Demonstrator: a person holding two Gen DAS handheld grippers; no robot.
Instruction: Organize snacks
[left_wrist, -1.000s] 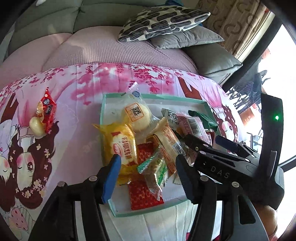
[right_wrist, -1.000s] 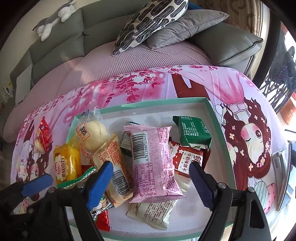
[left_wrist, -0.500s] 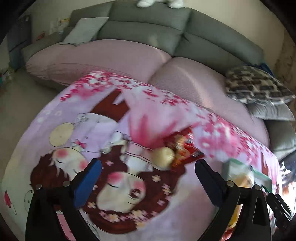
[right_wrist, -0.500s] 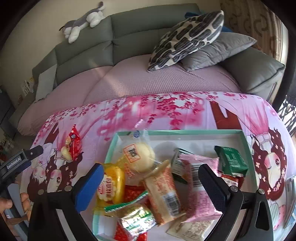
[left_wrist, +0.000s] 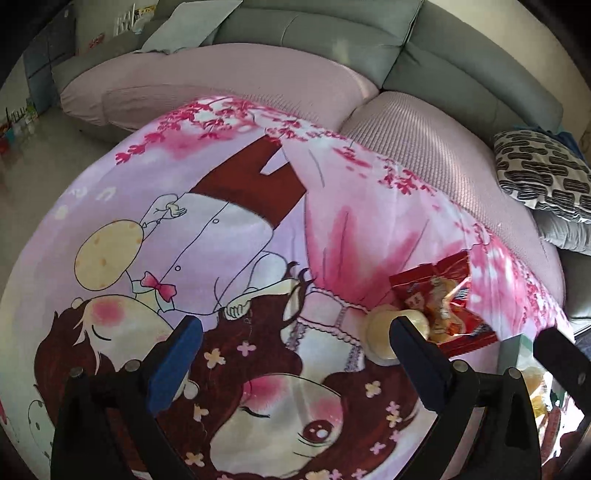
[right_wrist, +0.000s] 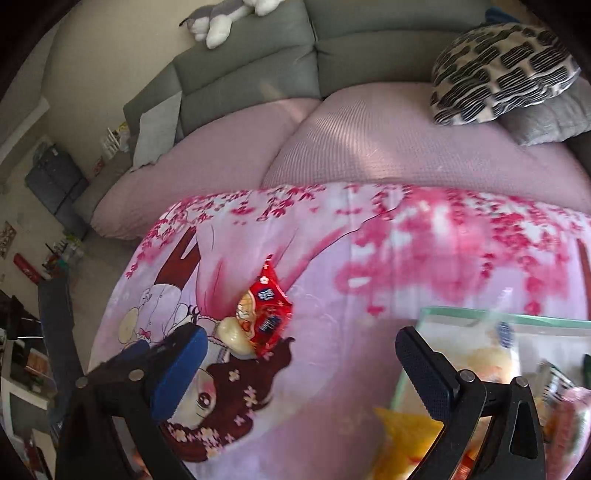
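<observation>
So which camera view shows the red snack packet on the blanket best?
The right wrist view: the red snack packet lies whole and uncovered beside a pale bun. In the left wrist view the packet is near the edge, partly behind a gripper finger.

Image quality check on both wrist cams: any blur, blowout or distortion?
Left wrist: sharp, strong fisheye bending of the sofa, dark vignette corners. Right wrist: motion blur smears the tray and its snacks, sunlight washes out the blanket near it; red packet still legible.
</observation>
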